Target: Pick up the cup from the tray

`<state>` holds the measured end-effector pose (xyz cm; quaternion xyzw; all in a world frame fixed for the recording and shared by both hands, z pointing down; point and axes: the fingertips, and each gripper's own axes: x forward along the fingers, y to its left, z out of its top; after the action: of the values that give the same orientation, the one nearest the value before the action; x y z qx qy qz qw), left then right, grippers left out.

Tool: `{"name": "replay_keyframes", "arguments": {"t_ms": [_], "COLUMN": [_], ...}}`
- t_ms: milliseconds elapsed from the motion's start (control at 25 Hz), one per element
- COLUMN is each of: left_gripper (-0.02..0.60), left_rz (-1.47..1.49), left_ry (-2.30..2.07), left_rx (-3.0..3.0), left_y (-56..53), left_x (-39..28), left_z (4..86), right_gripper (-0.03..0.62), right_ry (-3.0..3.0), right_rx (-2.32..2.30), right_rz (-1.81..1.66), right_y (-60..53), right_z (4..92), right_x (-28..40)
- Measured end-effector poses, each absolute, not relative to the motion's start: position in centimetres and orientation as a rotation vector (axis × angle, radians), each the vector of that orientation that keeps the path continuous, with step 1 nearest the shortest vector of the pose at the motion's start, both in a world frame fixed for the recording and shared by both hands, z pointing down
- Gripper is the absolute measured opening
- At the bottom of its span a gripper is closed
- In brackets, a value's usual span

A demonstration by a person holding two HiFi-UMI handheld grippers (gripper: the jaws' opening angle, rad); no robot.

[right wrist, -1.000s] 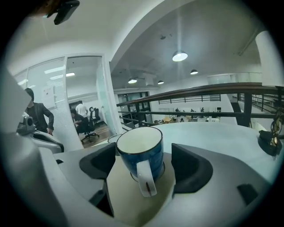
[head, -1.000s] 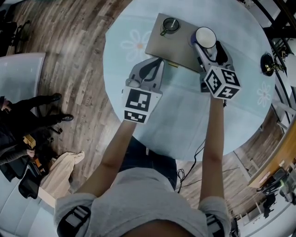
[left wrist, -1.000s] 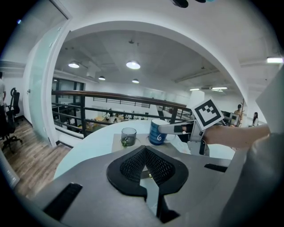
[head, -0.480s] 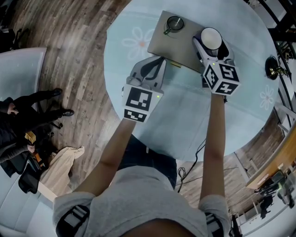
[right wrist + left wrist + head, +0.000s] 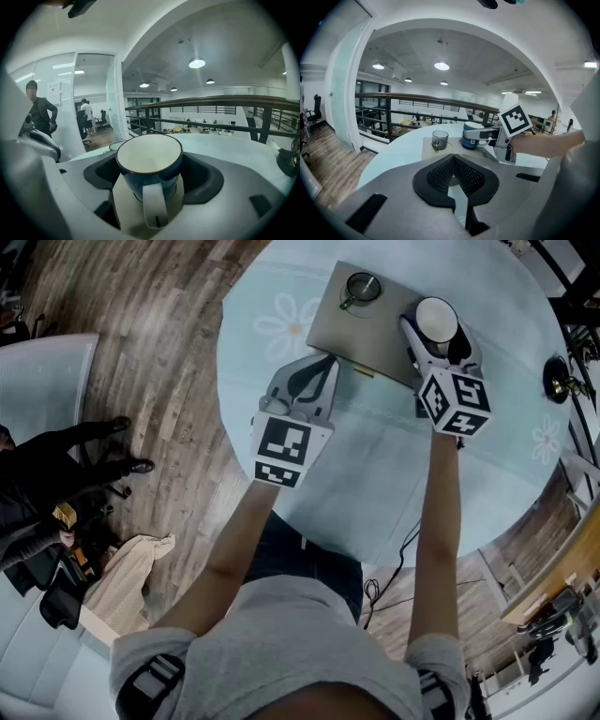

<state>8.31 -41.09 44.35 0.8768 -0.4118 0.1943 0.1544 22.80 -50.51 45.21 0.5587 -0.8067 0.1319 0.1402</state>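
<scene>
Now clamps the right gripper (image 5: 437, 332) on the blue ceramic cup (image 5: 149, 159) with a white inside, at the far right corner of the grey rectangular tray (image 5: 367, 330); hard to tell whether lifted clear of it. Holds the left gripper (image 5: 453, 174) closed and empty just short of the tray's near edge, over the round pale-blue table (image 5: 375, 474), with a clear glass (image 5: 361, 287) farther left on the tray.

We see a wood floor (image 5: 159, 343), a round pale table (image 5: 375, 493), a dark railing (image 5: 417, 98) and round ceiling lights (image 5: 443, 66).
</scene>
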Motion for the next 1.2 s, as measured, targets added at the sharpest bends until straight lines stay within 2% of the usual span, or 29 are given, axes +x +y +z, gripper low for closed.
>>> {"name": "replay_keyframes", "arguments": {"t_ms": [280,560,920,1200], "left_gripper": [0.005,0.005,0.005,0.005], "left_rz": [0.544,0.535,0.537,0.558], "left_ry": [-1.209,-1.215,-1.186,-1.172], "left_rx": [2.515,2.526,2.561,2.569], "left_y": [-41.5,-41.5,-40.4,-39.7], "left_x": [7.4,7.7,9.5,10.4], "left_z": [43.7,43.0,42.3,42.4], "right_gripper": [0.344,0.344,0.344,0.344], "right_ry": [-2.362,-2.314,-2.158,-2.100], "right_rx": [1.693,1.813,1.981,1.961], "right_rz": [0.370,0.387,0.485,0.500], "right_y": [-50.0,-47.6,-43.5,-42.7], "right_z": [42.7,41.1,44.4,47.8], "right_x": [24.1,28.1,34.3,35.0]}}
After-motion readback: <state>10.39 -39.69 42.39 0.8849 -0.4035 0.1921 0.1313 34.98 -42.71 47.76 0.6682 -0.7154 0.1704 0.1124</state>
